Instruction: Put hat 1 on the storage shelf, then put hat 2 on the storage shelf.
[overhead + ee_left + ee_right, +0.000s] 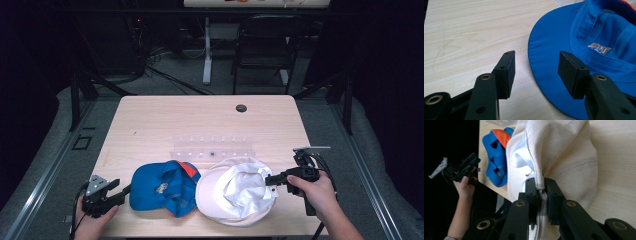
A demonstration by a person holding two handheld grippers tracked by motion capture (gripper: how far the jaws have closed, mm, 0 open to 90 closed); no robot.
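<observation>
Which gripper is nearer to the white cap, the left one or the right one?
Right. The right gripper is shut on the rim of the white cap. The left gripper is open at the brim of the blue cap, which lies between it and the white cap.

I see the far half of the tabletop (165, 120) open for passing. Across the middle a clear plastic rack (212, 149) bars the way. Nearer me the blue cap (162, 187) and white cap (235, 192) lie touching — no gap between them. Bare wood stays left of the blue cap's brim — around my left hand-held gripper (536, 72).
</observation>
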